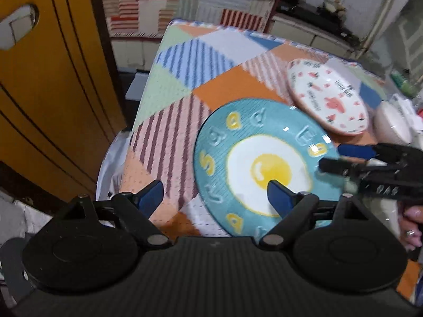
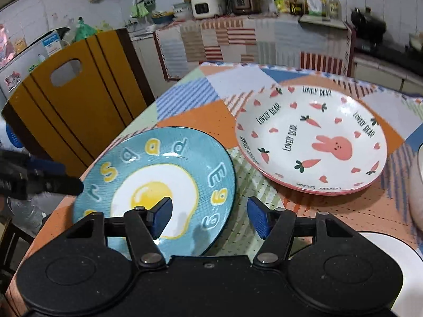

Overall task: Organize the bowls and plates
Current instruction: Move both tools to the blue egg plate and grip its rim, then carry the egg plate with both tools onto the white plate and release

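A teal plate with a fried-egg picture [image 1: 264, 163] [image 2: 158, 187] lies on the patchwork tablecloth near the table's edge. A white rabbit-and-carrot plate [image 1: 327, 97] [image 2: 312, 140] lies beyond it. My left gripper [image 1: 214, 198] is open, its right finger above the teal plate's near part. My right gripper [image 2: 208, 216] is open, straddling the teal plate's right rim, left finger over the egg. Each gripper shows in the other's view: the right one [image 1: 343, 158] at the plate's right rim, the left one [image 2: 53, 177] at its left rim. A white bowl [image 1: 391, 121] sits at the right.
A yellow chair back [image 1: 53, 79] [image 2: 74, 108] stands left of the table [image 2: 190, 116]. Another white dish [image 2: 396, 259] lies at my right gripper's near right. A kitchen counter with appliances and bottles [image 2: 251, 0] runs along the far wall.
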Action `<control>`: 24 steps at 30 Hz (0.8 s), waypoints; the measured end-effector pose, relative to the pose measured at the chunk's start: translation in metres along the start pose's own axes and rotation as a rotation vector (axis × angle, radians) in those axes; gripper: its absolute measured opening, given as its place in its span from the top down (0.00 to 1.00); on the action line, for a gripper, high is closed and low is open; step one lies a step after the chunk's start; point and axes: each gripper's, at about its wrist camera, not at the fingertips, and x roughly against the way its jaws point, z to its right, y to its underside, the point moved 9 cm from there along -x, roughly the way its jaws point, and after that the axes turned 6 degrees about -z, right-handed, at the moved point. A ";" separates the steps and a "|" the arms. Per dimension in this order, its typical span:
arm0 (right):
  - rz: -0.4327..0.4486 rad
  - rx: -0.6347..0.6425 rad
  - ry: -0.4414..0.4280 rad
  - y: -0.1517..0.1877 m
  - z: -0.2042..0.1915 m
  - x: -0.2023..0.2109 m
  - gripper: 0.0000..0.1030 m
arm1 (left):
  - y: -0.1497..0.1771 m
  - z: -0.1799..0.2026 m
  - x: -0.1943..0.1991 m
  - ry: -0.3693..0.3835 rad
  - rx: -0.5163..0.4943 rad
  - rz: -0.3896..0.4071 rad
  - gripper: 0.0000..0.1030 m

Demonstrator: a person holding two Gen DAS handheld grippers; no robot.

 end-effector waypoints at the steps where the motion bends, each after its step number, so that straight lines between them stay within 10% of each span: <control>1: -0.008 -0.009 -0.011 0.000 0.001 -0.003 0.35 | 0.003 -0.001 -0.006 0.009 0.009 -0.019 0.22; 14: -0.055 -0.116 -0.107 0.003 0.018 -0.027 0.79 | 0.012 0.001 -0.029 0.045 0.014 -0.053 0.76; 24: -0.099 -0.125 -0.155 0.001 0.017 -0.018 0.83 | 0.016 0.000 -0.022 0.092 0.083 -0.130 0.78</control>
